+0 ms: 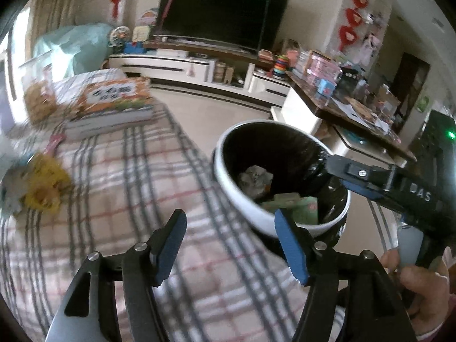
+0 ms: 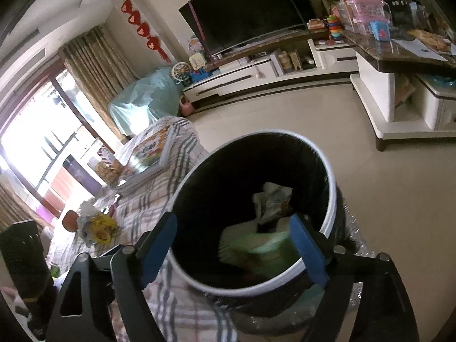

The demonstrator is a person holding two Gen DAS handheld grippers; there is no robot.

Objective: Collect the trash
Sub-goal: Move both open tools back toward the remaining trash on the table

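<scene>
The trash bin [image 2: 330, 199] stands upright on the floor, mouth opening straight up, right against the edge of the plaid-covered surface [image 1: 136, 176]. It's white-rimmed with a black liner, and inside sit a crumpled paper wad [image 2: 272, 199] and a pale green packet [image 2: 256, 245] lying flat across the bottom, its long side running left to right in the right wrist view, though it's blurred.

Right gripper [image 2: 236, 245] hangs over the bin's near rim, tongs spread wide with nothing between them. Left gripper [image 1: 230, 242] is spread too and empty, one finger over the plaid cloth, the other across the bin's edge.

Out on the cloth, well apart from the bin, lies a yellow crumpled wrapper [image 1: 45, 185]. Farther back rests a flat orange box [image 1: 111, 99]. Beyond, across the floor, the television [image 1: 219, 17] on its long white stand [image 1: 171, 65].
</scene>
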